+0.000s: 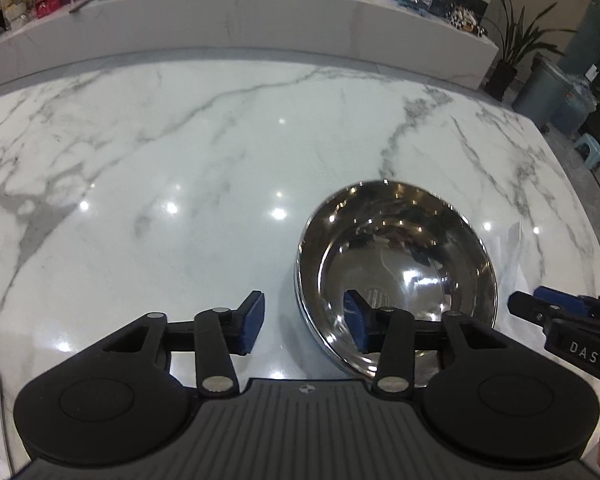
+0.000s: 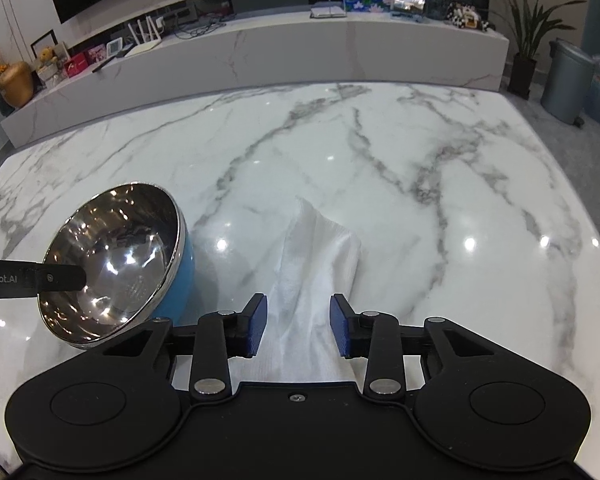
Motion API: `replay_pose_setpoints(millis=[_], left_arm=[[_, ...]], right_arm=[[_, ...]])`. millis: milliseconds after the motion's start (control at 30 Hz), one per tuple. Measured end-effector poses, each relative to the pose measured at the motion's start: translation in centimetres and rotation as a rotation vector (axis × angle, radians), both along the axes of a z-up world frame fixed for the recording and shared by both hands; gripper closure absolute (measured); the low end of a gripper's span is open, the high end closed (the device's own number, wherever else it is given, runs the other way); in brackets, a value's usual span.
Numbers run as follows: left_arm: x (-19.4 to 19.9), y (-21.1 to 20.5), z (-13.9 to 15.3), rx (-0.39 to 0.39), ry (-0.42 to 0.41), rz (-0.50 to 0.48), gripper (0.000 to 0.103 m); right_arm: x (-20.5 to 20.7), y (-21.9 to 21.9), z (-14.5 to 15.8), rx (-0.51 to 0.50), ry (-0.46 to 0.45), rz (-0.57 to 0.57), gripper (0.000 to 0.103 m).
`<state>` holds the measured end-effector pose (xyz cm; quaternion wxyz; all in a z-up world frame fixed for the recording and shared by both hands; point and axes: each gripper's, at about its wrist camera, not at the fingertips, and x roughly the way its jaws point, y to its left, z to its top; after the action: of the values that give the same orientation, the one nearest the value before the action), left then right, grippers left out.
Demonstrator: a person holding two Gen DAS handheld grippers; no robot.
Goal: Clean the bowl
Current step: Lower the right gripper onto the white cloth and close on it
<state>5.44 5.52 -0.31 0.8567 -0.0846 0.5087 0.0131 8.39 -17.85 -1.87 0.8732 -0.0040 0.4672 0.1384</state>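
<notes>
While bowl (image 1: 396,268) tilts, left hand-held gripper (image 1: 306,322) straddles rim.

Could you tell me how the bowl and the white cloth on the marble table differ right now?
The bowl is rigid, shiny steel inside with a blue outside; the white cloth is soft, matte and crumpled. The bowl sits tilted, its opening facing the grippers, while the cloth lies low on the table. One finger of the open left gripper reaches over the bowl's rim; the open right gripper straddles the cloth. Both rest on the table.
</notes>
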Motion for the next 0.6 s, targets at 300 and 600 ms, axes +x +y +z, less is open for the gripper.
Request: replay_pose_setpoints(millis=[300,600], left_arm=[[0.4,-0.4,-0.8,-0.017,0.033,-0.016,0.079],[0.3,-0.8,-0.7,0.017,0.027,-0.036,0.089]], right_arm=[[-0.1,0.6,-1.2,-0.052,0.013,0.012,0.069],[-0.3,1.0,-1.0,-0.076,-0.014,0.027,0.089]])
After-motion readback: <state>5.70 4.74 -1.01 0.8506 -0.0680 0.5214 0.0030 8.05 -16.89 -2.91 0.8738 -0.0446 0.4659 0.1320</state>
